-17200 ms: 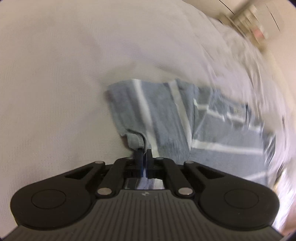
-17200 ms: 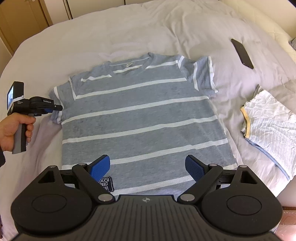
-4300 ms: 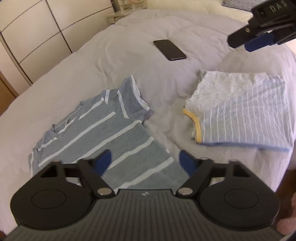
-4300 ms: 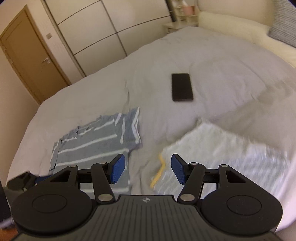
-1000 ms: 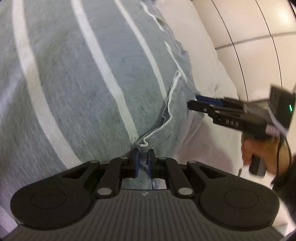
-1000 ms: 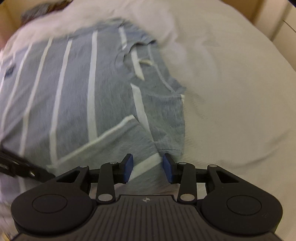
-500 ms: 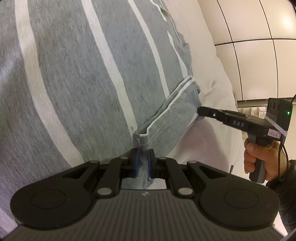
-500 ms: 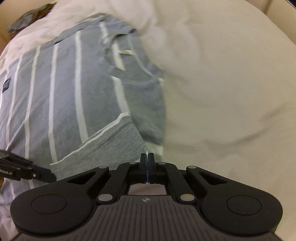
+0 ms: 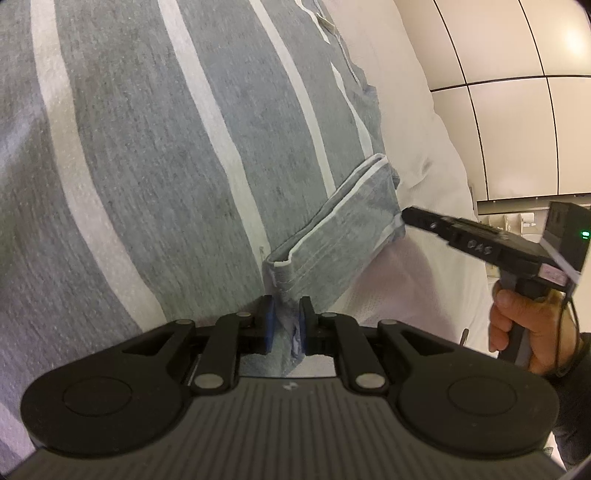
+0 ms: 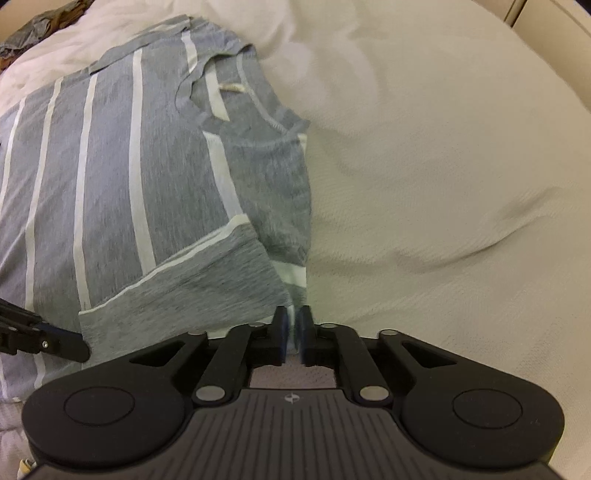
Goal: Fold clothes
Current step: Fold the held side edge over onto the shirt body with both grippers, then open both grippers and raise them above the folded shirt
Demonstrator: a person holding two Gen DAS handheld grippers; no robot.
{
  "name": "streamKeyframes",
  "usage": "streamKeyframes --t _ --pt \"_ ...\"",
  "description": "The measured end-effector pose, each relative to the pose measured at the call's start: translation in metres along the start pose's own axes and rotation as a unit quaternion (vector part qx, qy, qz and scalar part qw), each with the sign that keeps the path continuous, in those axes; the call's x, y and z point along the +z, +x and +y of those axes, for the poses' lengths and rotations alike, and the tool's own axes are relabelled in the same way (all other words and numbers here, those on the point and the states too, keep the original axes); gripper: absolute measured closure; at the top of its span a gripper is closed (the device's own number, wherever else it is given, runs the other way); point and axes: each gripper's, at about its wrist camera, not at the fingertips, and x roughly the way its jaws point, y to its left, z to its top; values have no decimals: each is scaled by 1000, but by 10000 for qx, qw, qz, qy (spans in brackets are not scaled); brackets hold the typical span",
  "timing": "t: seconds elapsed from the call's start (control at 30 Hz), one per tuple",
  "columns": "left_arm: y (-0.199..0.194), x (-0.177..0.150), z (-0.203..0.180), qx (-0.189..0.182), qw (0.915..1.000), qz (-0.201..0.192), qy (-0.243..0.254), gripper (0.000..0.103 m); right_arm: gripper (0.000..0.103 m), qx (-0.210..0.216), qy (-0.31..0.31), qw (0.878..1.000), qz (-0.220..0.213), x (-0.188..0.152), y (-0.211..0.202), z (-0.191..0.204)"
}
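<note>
White bedcover (image 10: 424, 147), cream panelled wardrobe doors (image 9: 517, 110), crumpled dark cloth (image 10: 40, 22) at the far corner

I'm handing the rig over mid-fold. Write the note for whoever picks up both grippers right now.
Left gripper: jaws easing open, sleeve hem of the grey striped T-shirt between them.
Right gripper: jaws also opening, with the sleeve's other corner between them.
Shirt lies on the white bedding, collar towards the right gripper's side. The sleeve is folded in over the body.
Done: this sleeve fold.
Left: release, fold the rest of the shirt. The other sleeve's state is not visible.
</note>
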Motion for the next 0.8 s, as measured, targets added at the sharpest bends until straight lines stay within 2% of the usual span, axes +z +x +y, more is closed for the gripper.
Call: streamKeyframes --t 0.13,0.23,0.33,0.43,0.5,0.67,0.8 --pt "6 3 -2 27 10000 12 47 92 91 124 86 9991 -404 1 -16 10" --pt "9 5 -3 78 9999 82 130 92 90 596 9 9965 -582 0 -18 28" --pt "9 6 -4 130 9996 144 186 92 90 811 -379 9953 -370 -6 -1 51" --pt "2 3 -4 186 9993 193 247 92 90 787 -455 9958 94 -20 18 59" --pt "-6 2 -7 200 9991 198 323 92 90 721 -459 9960 258 -31 19 59" --pt "-17 3 -27 43 9957 -27 929 92 90 754 -123 9971 -48 -36 -3 48" --pt "2 11 -32 234 9923 -10 1219 92 90 667 -35 9970 -403 -17 -4 45"
